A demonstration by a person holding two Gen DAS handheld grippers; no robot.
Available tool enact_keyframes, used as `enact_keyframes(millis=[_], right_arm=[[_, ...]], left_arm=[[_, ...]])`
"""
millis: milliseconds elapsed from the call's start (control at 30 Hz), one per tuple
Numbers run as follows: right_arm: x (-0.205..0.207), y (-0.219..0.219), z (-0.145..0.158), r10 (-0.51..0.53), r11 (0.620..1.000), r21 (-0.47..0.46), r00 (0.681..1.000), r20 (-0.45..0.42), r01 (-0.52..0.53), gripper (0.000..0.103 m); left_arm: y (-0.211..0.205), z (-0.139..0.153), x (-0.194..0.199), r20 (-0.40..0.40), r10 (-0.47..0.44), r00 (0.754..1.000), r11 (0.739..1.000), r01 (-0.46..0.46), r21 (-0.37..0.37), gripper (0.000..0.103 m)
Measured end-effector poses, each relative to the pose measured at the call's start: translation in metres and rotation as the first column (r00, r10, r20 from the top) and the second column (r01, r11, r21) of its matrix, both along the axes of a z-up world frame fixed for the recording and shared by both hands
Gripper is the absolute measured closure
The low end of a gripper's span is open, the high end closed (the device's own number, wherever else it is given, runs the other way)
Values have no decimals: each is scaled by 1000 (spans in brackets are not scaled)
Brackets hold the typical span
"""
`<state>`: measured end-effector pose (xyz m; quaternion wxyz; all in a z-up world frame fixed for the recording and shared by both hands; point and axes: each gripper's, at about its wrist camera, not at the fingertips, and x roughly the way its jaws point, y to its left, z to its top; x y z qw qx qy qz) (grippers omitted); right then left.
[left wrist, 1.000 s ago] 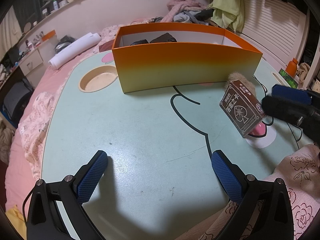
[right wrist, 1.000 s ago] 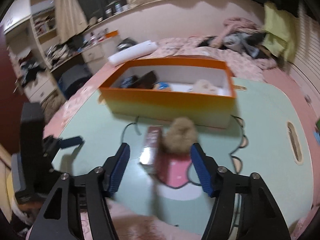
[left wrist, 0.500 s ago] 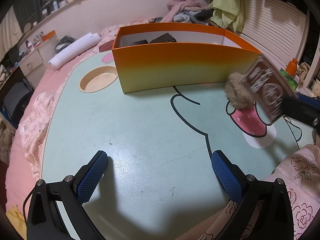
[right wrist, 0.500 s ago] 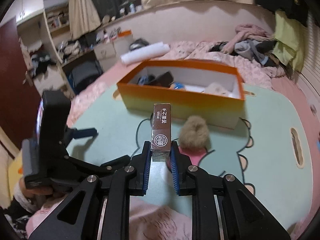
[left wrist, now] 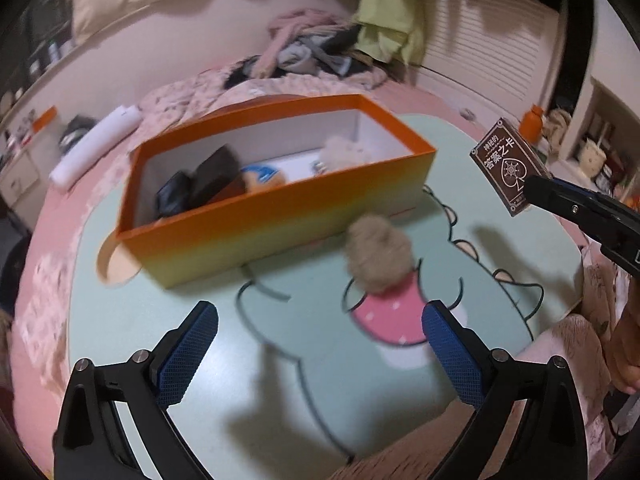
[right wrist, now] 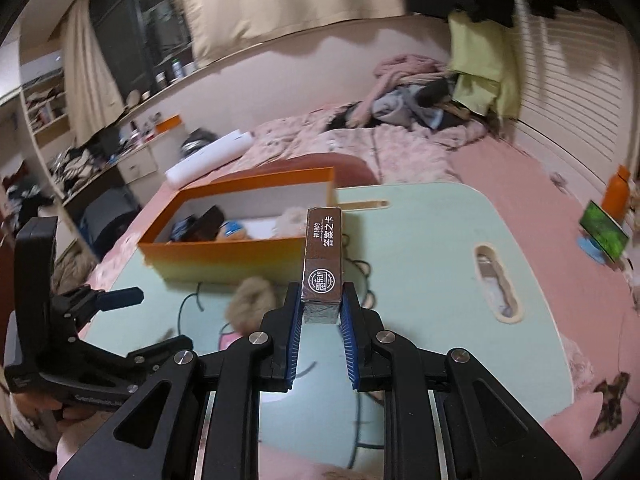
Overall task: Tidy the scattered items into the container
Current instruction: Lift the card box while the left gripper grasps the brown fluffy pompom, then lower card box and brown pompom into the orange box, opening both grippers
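R claw [right wrist: 321, 312] clenched on a brown card box [right wrist: 323, 256], held up in the air above the table [right wrist: 420, 240], box end-on toward the orange box [right wrist: 224, 256]. Orange box sits at the far-left part of the table, open top, w/ dark items, sth blue and a pale fluffy thing inside. L claw [left wrist: 320, 336] wide apart but closing, nothing btwn its pads, hanging over the table's cartoon print. Tan fluffy ball [left wrist: 378, 258] lies on the table just in front of the orange box's near wall, btwn both claws and the box. Around: white roll [right wrist: 210, 162] on the bed beyond the box, clothes pile [right wrist: 404, 92] further back, orange bottle [right wrist: 616, 194] and phone [right wrist: 604, 234] off to the right, well apart.
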<state>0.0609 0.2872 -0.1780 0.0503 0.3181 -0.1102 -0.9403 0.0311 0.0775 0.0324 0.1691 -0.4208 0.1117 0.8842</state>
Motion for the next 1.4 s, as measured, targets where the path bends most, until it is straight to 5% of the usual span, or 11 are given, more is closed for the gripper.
enact_keyframes(millis=[233,333,367,400,433,600,933,1167,1400], right_arm=[[-4,16,-3,-34,999,-15,999,16,34,83],[-3,15,-5,-31,999,-17,999,19,32,83],[-3,15,-6,-31,999,-18,999,20,31,83],[-3,15,-6,-29,999,-20,999,20,29,83],[-2,15,-7,-28,999,-21,999,21,29,83],[-1,15,-9,-24,999,-23,999,26,24,83],[-10,-3,-7,39,999,-32,999,35,-38,83],[-42,-25,7,101,994,-37,994,36,-100,83],[-90,-43,14,113,994,-11,991,68,-112,83]], left_arm=[[48,-6,-26,25,-65,998,996,66,-63,12],[57,-18,-36,72,-63,995,993,69,-94,25],[58,-22,-39,87,-58,995,993,67,-98,39],[58,-27,-43,108,-50,993,993,61,-99,63],[56,-30,-45,126,-43,991,994,55,-90,71],[36,-24,-43,124,-30,992,1000,30,5,72],[-14,31,-26,-12,9,1000,992,-7,130,72],[-34,65,-58,-94,78,992,991,-67,113,72],[-46,56,-96,-90,148,985,986,-140,85,72]])
